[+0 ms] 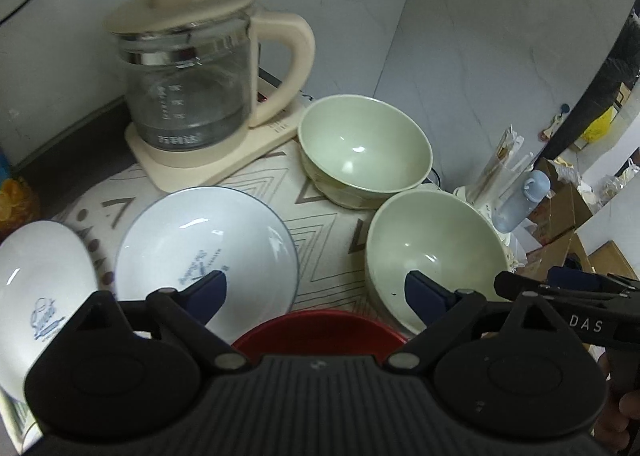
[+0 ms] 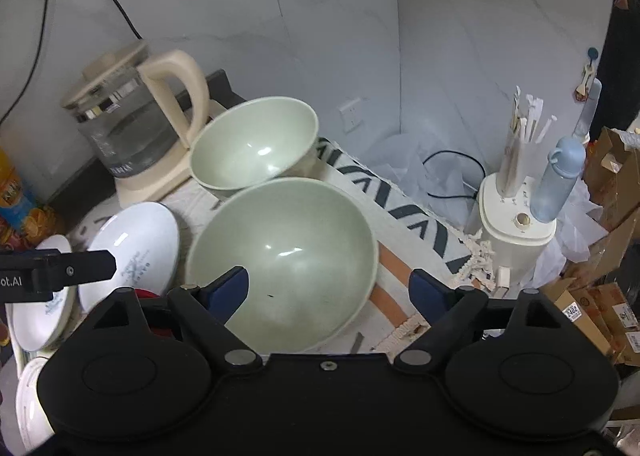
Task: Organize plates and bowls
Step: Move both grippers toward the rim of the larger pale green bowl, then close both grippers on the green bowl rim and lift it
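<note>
My left gripper [image 1: 316, 292] is open above a red bowl [image 1: 316, 330]. Its left tip hangs over a white blue-rimmed bowl [image 1: 204, 244], its right tip over the near pale green bowl [image 1: 432, 252]. A second green bowl [image 1: 364, 148] sits behind, and another white dish [image 1: 36, 280] lies at far left. My right gripper [image 2: 330, 288] is open too. It straddles the right rim of the near green bowl [image 2: 280, 248], with the left tip inside, the right tip outside and neither pad touching. The far green bowl [image 2: 252, 144] and the white bowl [image 2: 132, 248] also show here.
A glass kettle [image 1: 188, 68] on a cream base stands at the back left against the wall. Right of the patterned cloth [image 2: 420, 228] are a white holder with chopsticks [image 2: 516, 216], a blue bottle [image 2: 560, 180] and cardboard boxes [image 2: 612, 184]. More white plates [image 2: 36, 396] lie lower left.
</note>
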The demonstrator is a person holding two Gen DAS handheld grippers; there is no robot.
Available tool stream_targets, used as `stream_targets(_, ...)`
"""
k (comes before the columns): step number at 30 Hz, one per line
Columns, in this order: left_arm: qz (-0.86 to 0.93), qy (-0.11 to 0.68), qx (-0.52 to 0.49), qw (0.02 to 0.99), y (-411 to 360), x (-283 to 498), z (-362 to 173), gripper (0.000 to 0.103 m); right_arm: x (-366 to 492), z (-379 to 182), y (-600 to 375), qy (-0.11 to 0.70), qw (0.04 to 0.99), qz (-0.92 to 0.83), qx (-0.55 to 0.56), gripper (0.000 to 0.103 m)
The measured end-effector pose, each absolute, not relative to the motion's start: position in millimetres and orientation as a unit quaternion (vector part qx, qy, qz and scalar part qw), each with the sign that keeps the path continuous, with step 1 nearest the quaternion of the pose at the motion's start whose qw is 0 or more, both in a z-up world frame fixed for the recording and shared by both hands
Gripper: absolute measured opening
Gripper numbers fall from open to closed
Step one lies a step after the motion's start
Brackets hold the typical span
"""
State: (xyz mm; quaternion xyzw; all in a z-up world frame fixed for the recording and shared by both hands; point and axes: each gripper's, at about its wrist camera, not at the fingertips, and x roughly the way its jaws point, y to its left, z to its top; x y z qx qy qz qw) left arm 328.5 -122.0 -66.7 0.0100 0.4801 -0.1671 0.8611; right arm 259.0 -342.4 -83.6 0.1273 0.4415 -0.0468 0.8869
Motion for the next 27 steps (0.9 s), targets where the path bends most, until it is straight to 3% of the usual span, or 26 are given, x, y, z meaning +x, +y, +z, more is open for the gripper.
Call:
stream_targets(10,-0.164,0.505,-0.012,0.847,-150.5,351.5,-85.8,0.083,283.9,-107.3,-357.2,0.481,0.866,-0.022,0.133,0.076)
stream_targets(12,-0.159,0.520,-0.009,0.839,-157.4,357.1,-95.4,0.075,289.5,-113.3,-358.3,0.491,0.860,-0.022,0.134,0.073)
stream_targets(16,-0.157,0.538,-0.029,0.828,-162.9,364.2,-110.6,0.071,296.5,-127.3,-363.3,0.513,0.846,-0.008,0.147,0.064)
stream_targets(18,-0.152,0.543,-0.032,0.825,-166.0,366.7,-117.2,0.064,301.0,-134.8,-363.0,0.524,0.840,-0.005,0.139,0.057)
stream_targets(22,-0.147,0.556,-0.040,0.817,-173.3,371.3,-130.7,0.046,309.7,-147.7,-362.3,0.541,0.829,0.013,0.140,0.031)
stream_targets(24,-0.143,0.570,-0.052,0.807,-175.1,374.8,-138.0,0.030,313.8,-152.8,-361.6,0.548,0.825,0.020,0.136,0.026)
stream_targets(25,-0.143,0.578,-0.061,0.801,-176.1,376.9,-141.5,0.026,315.7,-154.2,-362.0,0.552,0.823,0.023,0.134,0.019)
stream_targets(27,-0.143,0.584,-0.066,0.796,-179.0,379.3,-144.7,0.019,317.6,-153.1,-363.3,0.552,0.823,0.028,0.134,0.017)
